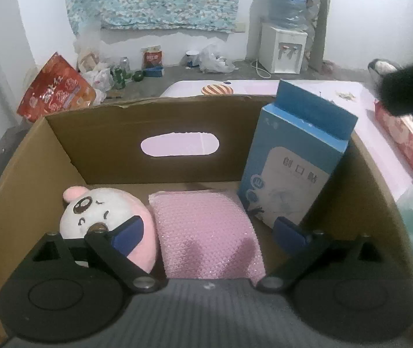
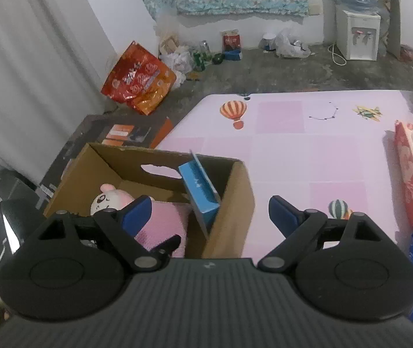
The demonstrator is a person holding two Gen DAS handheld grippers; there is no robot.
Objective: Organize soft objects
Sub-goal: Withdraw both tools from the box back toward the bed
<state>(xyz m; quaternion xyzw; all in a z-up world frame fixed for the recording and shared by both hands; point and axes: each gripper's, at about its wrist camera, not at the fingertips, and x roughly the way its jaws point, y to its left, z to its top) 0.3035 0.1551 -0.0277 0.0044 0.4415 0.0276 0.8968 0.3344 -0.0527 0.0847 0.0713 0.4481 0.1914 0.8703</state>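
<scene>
1. Left hand-held gripper [image 1: 209,229]: released, empty, above pink pad [image 1: 206,232] inside cardboard box [image 1: 160,107].
2. Right hand-held gripper [image 2: 209,211]: released, empty, over box's right wall.
3. Blue carton [image 1: 293,168]: leaning just right of left gripper; a knock may topple it onto plush toy [image 1: 105,217].

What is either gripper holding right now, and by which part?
Nothing. The left gripper is open over the pink pad in the box; the right gripper is open and empty.
</scene>
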